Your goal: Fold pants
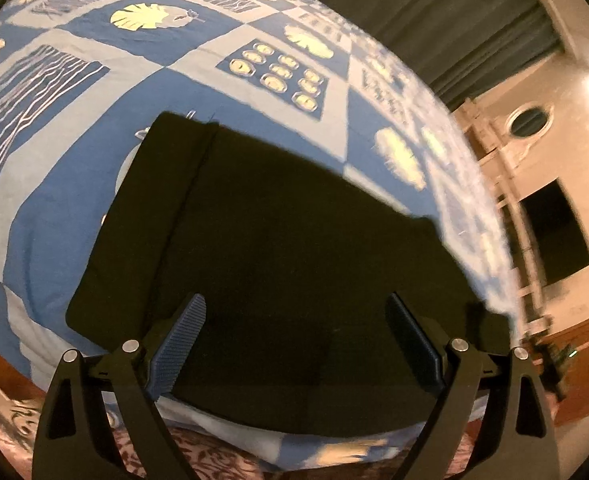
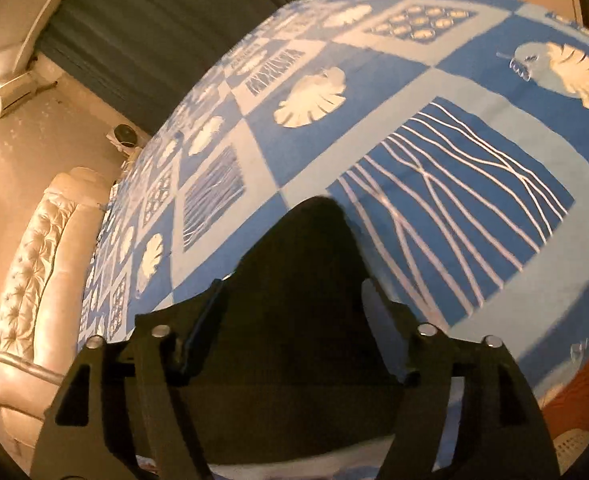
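Note:
Black pants (image 1: 286, 240) lie folded into a flat rectangle near the front edge of a bed with a blue patterned cover (image 1: 94, 128). My left gripper (image 1: 296, 320) is open, its blue ribbed fingers (image 1: 182, 340) spread above the near part of the pants and holding nothing. In the right wrist view the pants (image 2: 302, 300) show as a dark mound between the fingers. My right gripper (image 2: 294, 300) is open over them, with the jaws wide apart and empty.
The bed cover (image 2: 454, 200) fills most of both views. A tufted cream headboard (image 2: 34, 280) stands at the left. Dark curtains (image 1: 434, 20) hang behind the bed. A patterned carpet (image 1: 214, 460) lies below the bed's front edge. A wooden cabinet (image 1: 582, 368) stands at the right.

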`<state>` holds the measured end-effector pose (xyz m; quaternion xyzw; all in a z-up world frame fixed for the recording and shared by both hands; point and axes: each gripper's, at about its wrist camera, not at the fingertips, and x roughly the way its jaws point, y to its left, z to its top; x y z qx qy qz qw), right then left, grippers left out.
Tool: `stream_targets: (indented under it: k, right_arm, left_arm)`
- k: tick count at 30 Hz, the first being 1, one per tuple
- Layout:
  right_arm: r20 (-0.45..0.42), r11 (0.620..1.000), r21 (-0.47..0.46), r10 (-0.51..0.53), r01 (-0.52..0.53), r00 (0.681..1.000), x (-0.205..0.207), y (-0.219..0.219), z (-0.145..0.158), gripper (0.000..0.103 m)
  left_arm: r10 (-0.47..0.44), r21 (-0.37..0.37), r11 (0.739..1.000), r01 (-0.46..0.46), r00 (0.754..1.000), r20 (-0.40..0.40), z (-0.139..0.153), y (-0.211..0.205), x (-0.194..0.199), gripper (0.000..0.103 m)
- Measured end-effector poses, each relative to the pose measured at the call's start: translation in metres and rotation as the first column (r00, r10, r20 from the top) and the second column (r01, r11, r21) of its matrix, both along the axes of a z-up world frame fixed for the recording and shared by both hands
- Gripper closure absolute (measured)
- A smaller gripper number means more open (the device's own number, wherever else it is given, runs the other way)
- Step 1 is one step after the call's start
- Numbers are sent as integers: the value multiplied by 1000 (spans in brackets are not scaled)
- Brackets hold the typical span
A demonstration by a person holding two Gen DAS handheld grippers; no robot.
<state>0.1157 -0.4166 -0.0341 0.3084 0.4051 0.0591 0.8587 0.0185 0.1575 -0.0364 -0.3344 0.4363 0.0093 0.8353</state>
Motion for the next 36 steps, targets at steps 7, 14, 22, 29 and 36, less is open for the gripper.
stream_targets:
  k: [7, 14, 22, 29, 36]
  right_arm:
    - [105, 994, -25, 110, -108, 988, -39, 40, 35, 30]
    - [82, 961, -92, 270, -262, 959, -55, 98, 29, 28]
    - [23, 932, -106, 351, -347, 936, -64, 128, 13, 28]
    - [-19, 921, -87, 379, -379, 925, -64, 136, 1, 28]
    - [-32, 918, -65, 390, -392, 920, -64, 137, -3, 28]
  left_arm:
    - [-4, -24, 1000, 8, 990, 141, 37, 43, -13, 13]
    - [50, -134, 990, -39, 995, 85, 1, 97, -22, 13]
    - [-34, -229, 972, 51, 996, 78, -35, 100, -14, 13]
    - [-38, -395, 914, 98, 987, 159, -47, 94, -18, 13]
    - [-53, -335, 940, 70, 997, 62, -58, 86, -9, 84]
